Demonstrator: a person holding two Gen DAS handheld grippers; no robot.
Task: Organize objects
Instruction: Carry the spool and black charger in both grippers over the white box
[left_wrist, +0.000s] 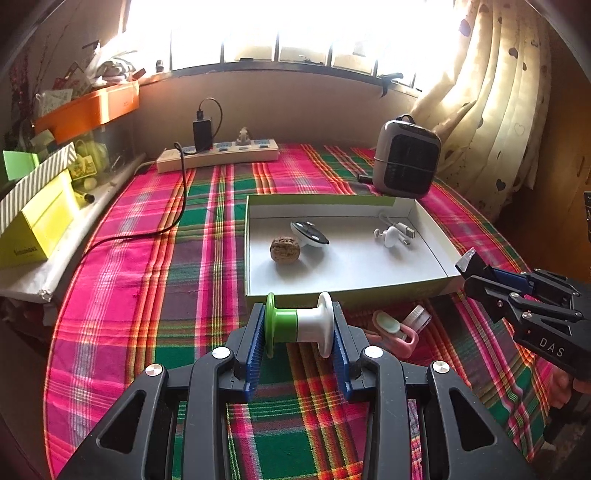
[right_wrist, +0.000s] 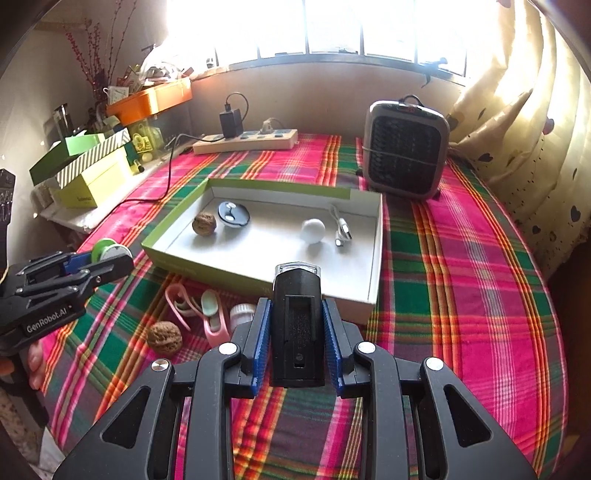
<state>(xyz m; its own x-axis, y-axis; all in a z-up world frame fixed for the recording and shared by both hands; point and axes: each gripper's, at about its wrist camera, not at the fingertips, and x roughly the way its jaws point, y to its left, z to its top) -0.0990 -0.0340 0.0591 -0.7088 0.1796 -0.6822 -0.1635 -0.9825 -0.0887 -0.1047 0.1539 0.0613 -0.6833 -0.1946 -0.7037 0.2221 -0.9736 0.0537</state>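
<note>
We are in the carrying step: both grippers hold something and both sit just short of the shallow box (left_wrist: 258, 251), which fills the middle of each view. The left gripper (left_wrist: 299, 328) has its fingers clamped on the two flanges of a green-and-white spool (left_wrist: 299, 325), low in the centre of the left wrist view, right at the box's near wall. The right gripper (right_wrist: 295, 332) has its fingers clamped on the sides of a black rectangular gadget (right_wrist: 298, 325) with a clear end cap, low centre in the right wrist view, its tip overlapping the box's near wall.

As we judge it, the next move calls for carrying each item forward over the near wall, lowering it onto a bare patch of the white floor, and only then parting the fingers. The spool looks likely to roll if set down on its side, so we would place it gently.

Inside the box lie a walnut (left_wrist: 285, 250) and a round black-and-white disc (left_wrist: 309, 233) at the left, touching or nearly so, and a small white plug with its cable (left_wrist: 393, 234) at the right. The middle floor is bare.

Still out on the plaid desk (right_wrist: 461, 277), lower left in the right wrist view, are a second walnut (right_wrist: 165, 338), a pink clip-like item (right_wrist: 214, 317) and a small ribbed white cap (right_wrist: 242, 314).
</note>
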